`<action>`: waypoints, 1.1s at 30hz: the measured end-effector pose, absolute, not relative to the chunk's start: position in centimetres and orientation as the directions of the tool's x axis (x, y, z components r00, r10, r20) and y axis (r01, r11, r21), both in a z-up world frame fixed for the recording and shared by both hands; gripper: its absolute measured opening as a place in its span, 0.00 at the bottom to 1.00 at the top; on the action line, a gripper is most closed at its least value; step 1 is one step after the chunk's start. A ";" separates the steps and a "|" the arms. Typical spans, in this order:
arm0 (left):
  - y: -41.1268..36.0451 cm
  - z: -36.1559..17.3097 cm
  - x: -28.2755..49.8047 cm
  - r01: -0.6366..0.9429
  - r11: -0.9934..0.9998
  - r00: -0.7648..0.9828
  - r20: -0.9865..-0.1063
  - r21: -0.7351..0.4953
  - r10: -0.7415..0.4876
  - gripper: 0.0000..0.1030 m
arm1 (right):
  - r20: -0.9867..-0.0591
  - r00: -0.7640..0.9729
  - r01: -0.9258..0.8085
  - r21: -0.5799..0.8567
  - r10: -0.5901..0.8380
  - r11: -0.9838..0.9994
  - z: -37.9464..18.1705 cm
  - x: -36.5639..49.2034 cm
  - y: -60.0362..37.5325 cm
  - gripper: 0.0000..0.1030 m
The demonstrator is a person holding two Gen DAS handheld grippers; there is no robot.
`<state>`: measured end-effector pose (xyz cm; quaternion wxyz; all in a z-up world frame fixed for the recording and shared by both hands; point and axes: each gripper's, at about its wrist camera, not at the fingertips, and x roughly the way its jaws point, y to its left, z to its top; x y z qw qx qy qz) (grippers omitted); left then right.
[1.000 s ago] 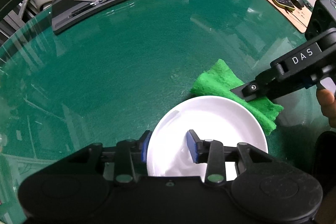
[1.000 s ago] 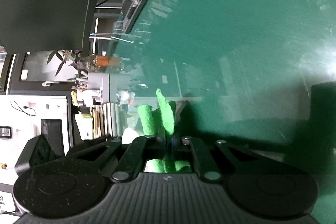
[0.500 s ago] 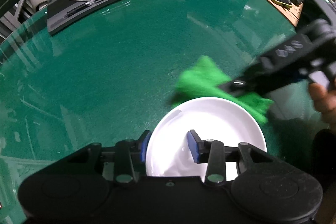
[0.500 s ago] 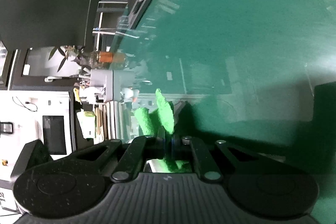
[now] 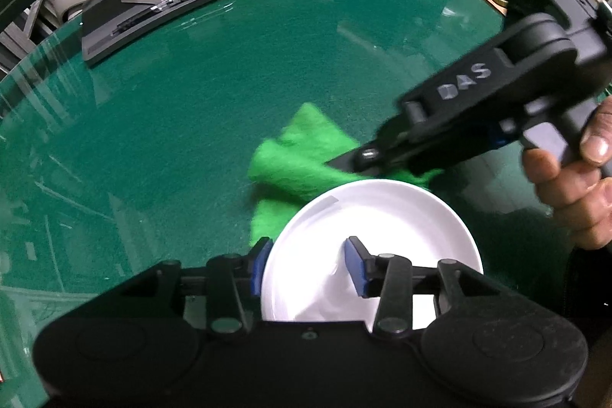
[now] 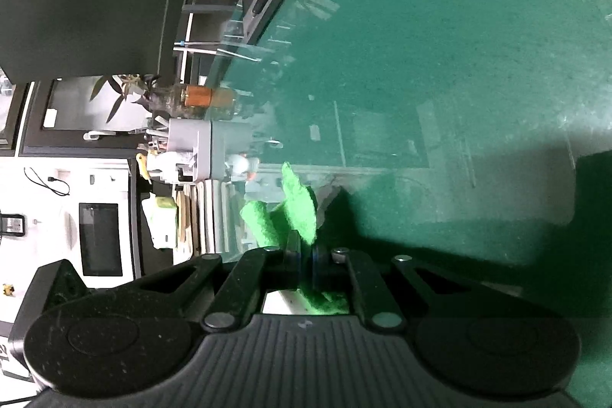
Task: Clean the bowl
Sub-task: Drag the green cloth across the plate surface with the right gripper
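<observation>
Straddling the white bowl (image 5: 382, 217)'s nine-o'clock rim to steady it, the left gripper (image 5: 306, 262)'s jaws are opening, while the right gripper (image 6: 304, 255), clenched on the green cloth (image 5: 298, 163), hovers at twelve o'clock

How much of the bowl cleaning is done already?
Hardly any. Done: the right claw has grabbed the green cloth. In hand: the cloth sits just behind the white bowl, while the left claw straddles its rim, jaws opening. Left: all the wiping, since the cloth isn't inside the bowl yet.

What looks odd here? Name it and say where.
Nothing is spilled or broken. The green cloth, clamped in the right tongs, hangs bunched beside the white bowl, not in it.
</observation>
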<state>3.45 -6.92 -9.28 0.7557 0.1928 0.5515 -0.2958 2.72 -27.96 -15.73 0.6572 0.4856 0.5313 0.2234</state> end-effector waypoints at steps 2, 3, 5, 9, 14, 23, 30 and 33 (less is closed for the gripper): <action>-7.0 -9.4 3.4 0.667 0.744 0.214 -0.948 -0.036 -0.237 0.40 | -0.483 0.346 0.239 0.875 0.804 0.422 -15.4 1.6 -29.4 0.07; -7.0 -9.4 3.4 0.668 0.743 0.213 -0.948 -0.036 -0.237 0.40 | -0.479 0.348 0.242 0.876 0.806 0.417 -15.2 1.2 -29.9 0.07; -7.1 -9.5 3.4 0.675 0.737 0.209 -0.949 -0.035 -0.237 0.40 | -0.471 0.348 0.244 0.880 0.810 0.407 -15.0 0.6 -30.7 0.07; -7.3 -9.5 3.5 0.681 0.732 0.206 -0.950 -0.032 -0.233 0.41 | -0.457 0.345 0.248 0.887 0.820 0.390 -15.2 0.9 -30.8 0.07; -7.4 -9.4 3.6 0.678 0.734 0.203 -0.952 -0.033 -0.231 0.41 | -0.447 0.326 0.240 0.892 0.833 0.384 -16.5 3.6 -27.8 0.07; -7.8 -9.4 3.7 0.700 0.709 0.162 -0.948 -0.084 -0.272 0.44 | -0.460 0.316 0.267 0.882 0.830 0.388 -15.9 1.3 -30.8 0.07; -8.3 -9.3 3.8 0.698 0.711 0.153 -0.953 -0.084 -0.263 0.45 | -0.444 0.326 0.298 0.886 0.835 0.355 -16.5 0.7 -31.3 0.07; -8.2 -9.3 3.9 0.687 0.721 0.153 -0.953 -0.086 -0.260 0.45 | -0.441 0.317 0.273 0.890 0.840 0.364 -17.0 2.2 -29.3 0.07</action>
